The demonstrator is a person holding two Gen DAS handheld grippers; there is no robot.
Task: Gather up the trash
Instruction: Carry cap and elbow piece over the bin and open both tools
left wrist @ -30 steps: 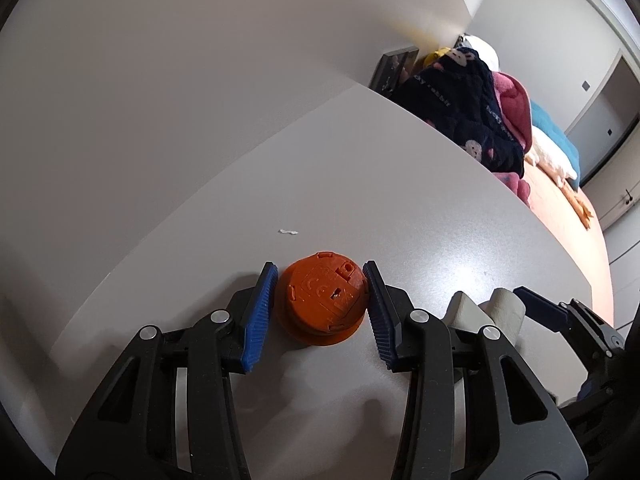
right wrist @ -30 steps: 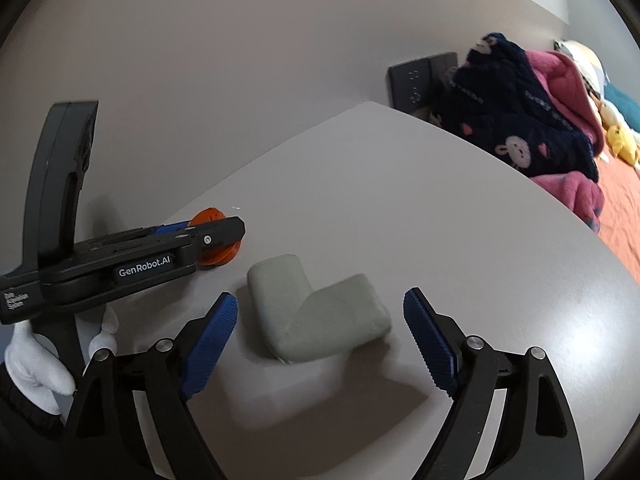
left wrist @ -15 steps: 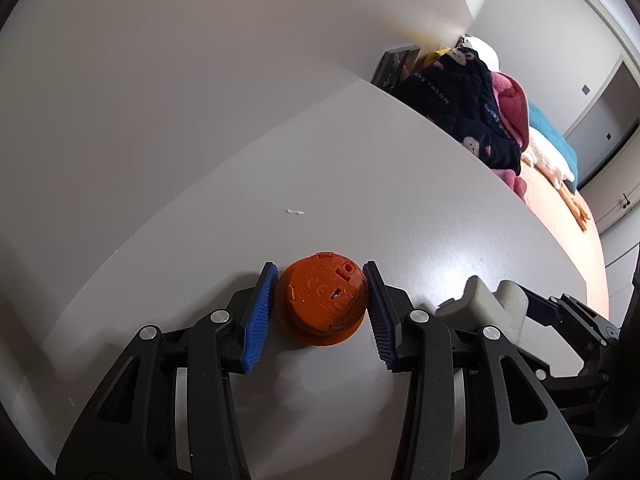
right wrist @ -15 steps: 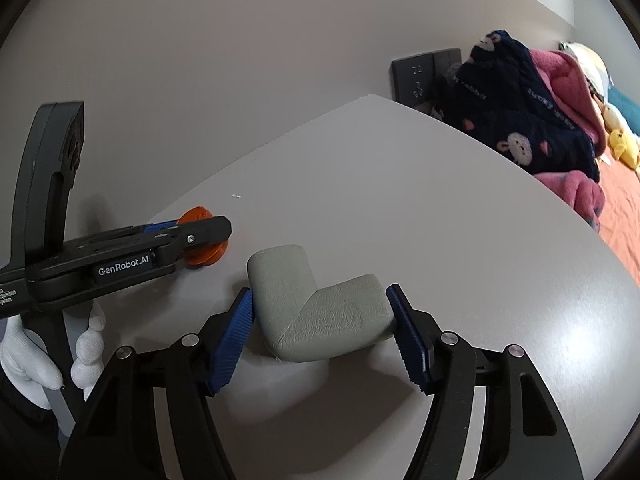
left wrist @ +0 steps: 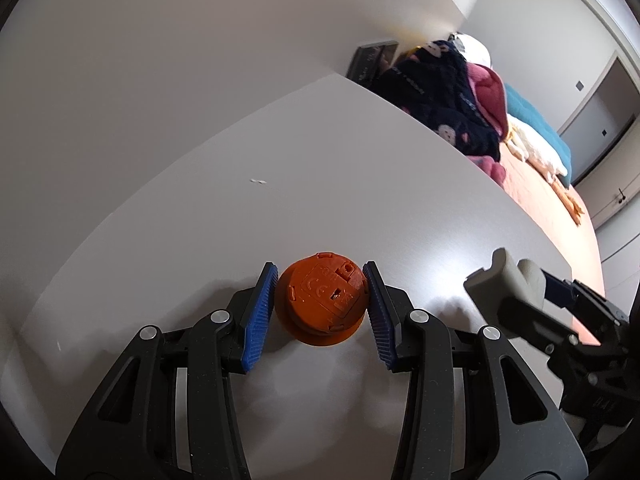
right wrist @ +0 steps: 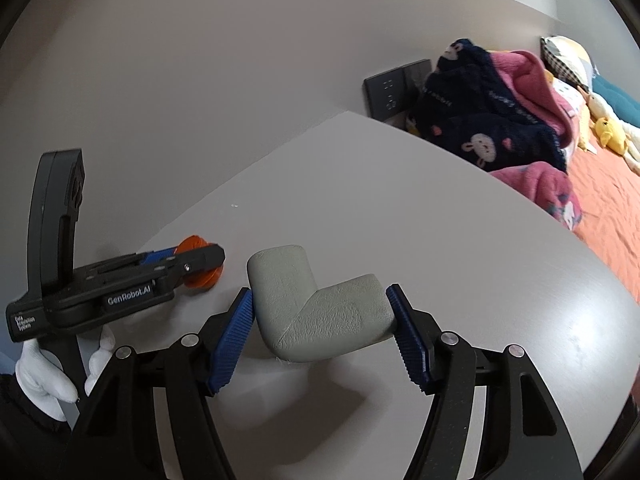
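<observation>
Right gripper (right wrist: 320, 320) just closed onto the grey foam corner (right wrist: 320, 312); left gripper (left wrist: 322, 308) grips the orange cap (left wrist: 322, 304); both probably lifting off the counter (right wrist: 440, 220), ready for binning.

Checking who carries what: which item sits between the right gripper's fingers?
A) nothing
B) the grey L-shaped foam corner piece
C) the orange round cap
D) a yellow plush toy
B: the right gripper has its blue fingers pressed on both ends of the grey L-shaped foam corner piece.
</observation>
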